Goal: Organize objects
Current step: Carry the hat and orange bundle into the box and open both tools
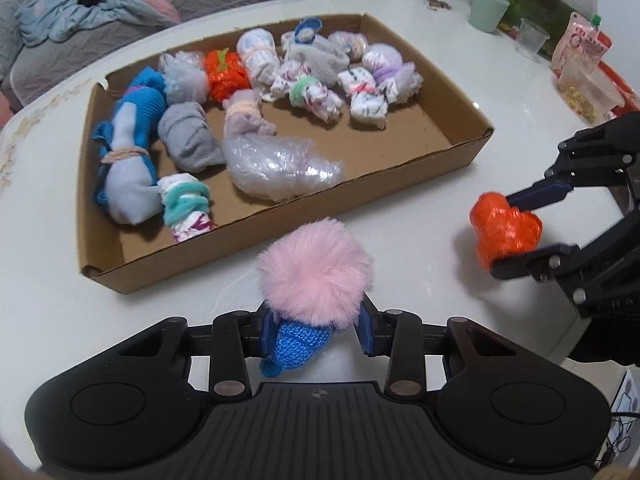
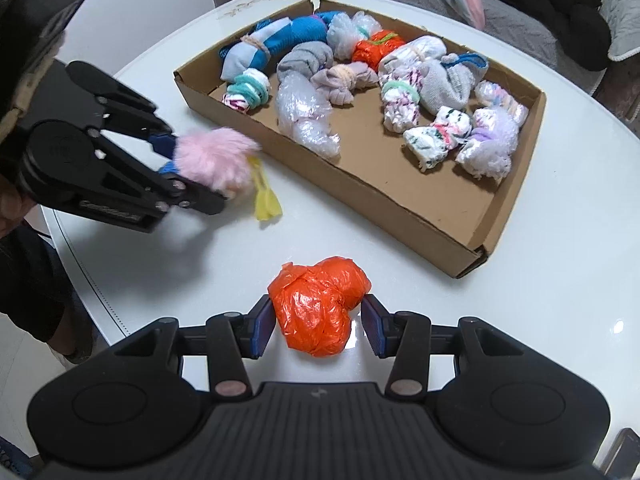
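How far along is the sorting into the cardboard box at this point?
Mostly done: the cardboard box already holds many bundles, among them a blue sock roll and a bubble-wrap bundle. In hand: the left gripper is closed on the pink pom-pom toy, and the right gripper clamps the orange plastic bundle. Left: both still sit outside the box, above the white table.

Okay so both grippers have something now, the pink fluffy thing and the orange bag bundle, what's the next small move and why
Probably lift the right gripper and carry its orange bag bundle over the cardboard box. The pads already pinch the bundle, which sits on the white table just outside the box wall, and bare cardboard floor shows on that near side. The left gripper, closed around the pink pompom toy, could follow.
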`<control>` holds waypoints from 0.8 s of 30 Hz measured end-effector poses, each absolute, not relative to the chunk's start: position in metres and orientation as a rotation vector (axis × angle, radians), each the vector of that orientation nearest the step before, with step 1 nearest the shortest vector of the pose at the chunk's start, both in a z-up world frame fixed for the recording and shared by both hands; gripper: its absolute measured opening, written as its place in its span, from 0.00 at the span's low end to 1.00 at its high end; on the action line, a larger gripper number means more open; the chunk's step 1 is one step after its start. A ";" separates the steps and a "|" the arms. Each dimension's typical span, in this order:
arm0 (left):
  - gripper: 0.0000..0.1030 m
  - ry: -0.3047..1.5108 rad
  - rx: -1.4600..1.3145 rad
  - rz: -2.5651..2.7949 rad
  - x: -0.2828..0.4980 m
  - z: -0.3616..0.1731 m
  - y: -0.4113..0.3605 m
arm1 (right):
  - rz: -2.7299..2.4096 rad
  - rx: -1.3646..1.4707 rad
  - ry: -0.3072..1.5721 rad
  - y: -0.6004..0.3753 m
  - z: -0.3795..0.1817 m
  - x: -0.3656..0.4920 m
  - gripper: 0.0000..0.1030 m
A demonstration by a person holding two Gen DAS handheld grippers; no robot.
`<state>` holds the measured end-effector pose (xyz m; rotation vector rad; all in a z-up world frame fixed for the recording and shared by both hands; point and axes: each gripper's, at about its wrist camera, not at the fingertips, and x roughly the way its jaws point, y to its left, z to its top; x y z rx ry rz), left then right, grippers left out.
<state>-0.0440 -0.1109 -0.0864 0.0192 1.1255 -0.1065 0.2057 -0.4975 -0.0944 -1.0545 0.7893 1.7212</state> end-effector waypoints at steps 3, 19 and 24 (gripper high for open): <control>0.44 1.097 -0.019 -0.114 -0.045 -0.067 -0.110 | 1.731 -1.014 0.772 -0.501 -0.083 0.212 0.42; 0.44 1.001 -0.228 -0.136 0.040 -0.044 -0.136 | 1.563 -0.602 0.635 -0.481 -0.032 0.273 0.42; 0.44 1.047 -0.264 -0.117 0.062 -0.076 -0.139 | 1.531 -0.627 0.668 -0.460 -0.046 0.277 0.42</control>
